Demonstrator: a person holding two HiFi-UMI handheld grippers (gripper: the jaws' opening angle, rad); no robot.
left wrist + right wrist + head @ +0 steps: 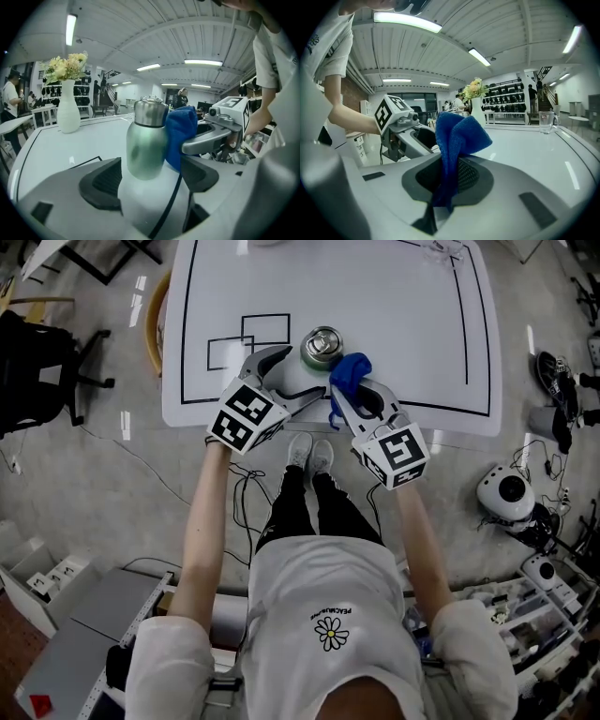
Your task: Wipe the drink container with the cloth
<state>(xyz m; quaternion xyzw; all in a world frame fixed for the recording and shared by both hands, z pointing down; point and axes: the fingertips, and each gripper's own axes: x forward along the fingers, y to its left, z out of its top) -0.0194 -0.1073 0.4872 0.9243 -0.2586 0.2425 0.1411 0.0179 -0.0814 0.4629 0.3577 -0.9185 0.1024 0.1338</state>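
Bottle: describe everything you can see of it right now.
The bottle has a pale green metal body and a steel neck and lid. It stands upright on the white table, between the open jaws of the left gripper, apparently untouched by them. The blue cloth, pinched in the right gripper, presses its side.

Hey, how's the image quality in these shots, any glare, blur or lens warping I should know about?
Head view: the table edges bow outward, with pale glare streaks on the floor. Left gripper view: strong fisheye, black corners; the bottle is sharp, the near jaws soft. Right gripper view: the ceiling light blows out; the blue cloth is crisp.
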